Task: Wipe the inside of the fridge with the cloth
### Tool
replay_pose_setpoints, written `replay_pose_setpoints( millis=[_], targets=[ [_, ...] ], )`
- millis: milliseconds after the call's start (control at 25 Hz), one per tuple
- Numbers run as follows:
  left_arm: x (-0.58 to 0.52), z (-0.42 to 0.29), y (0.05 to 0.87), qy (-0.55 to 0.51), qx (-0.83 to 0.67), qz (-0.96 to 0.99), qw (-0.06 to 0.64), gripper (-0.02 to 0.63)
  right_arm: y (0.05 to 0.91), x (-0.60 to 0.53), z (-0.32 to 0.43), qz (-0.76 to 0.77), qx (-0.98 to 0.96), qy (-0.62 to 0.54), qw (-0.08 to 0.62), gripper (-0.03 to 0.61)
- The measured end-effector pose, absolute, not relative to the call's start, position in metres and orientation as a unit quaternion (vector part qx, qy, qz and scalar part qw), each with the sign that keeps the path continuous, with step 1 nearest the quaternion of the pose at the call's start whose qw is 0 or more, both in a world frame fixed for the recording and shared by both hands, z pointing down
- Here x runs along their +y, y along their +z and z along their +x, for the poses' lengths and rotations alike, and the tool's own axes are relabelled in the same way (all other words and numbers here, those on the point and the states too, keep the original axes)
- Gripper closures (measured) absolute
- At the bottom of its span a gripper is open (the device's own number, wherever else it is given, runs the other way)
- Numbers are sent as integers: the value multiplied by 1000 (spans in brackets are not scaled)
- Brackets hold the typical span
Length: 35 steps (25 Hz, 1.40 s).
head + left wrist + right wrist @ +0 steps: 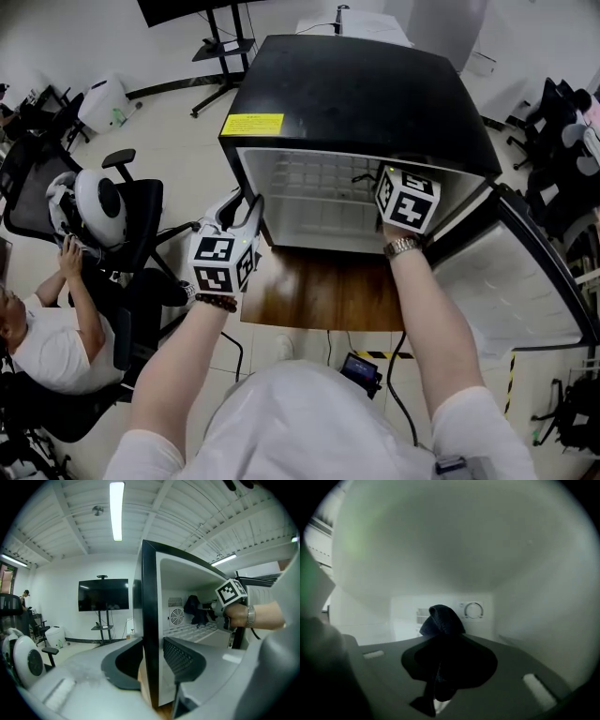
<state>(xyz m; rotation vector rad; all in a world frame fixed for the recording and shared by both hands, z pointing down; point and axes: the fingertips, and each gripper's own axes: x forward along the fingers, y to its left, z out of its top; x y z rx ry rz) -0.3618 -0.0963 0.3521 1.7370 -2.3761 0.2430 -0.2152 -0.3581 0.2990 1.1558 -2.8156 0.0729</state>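
Small black fridge (356, 94) on a wooden table (319, 292), its door (511, 272) swung open to the right. The left gripper (246, 210) is at the near left corner of the cabinet; its jaws straddle the front edge of the fridge's left wall and are closed onto it, one pad on the black outer face, the other on the white inner face. The right gripper (447, 641) reaches inside the compartment, above the white wire shelf (319, 178). Its jaws pinch a dark cloth (442, 619), which bunches up out of the jaw tips and also hangs below them. The cloth is short of the far wall, left of the round dial (473, 610).
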Motion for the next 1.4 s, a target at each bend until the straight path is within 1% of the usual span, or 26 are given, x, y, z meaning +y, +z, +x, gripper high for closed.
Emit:
replay_pose_setpoints(
  millis=[520,1000,1120,1400],
  targets=[
    [-96,-360,352,78,-791,599,94,486,299,-243,-307,212,-975,33,55,506],
    [-92,-358,351,81,-777,618,90,486,304,-203,-380,135,-982,125,33,508],
    [-92,-357,351,81,-773,623,88,489,314,-207,-391,138,-979,142,45,506],
    [-89,-358,351,81,-768,630,84,491,340,-218,-403,169,-969,142,110,508]
  ],
)
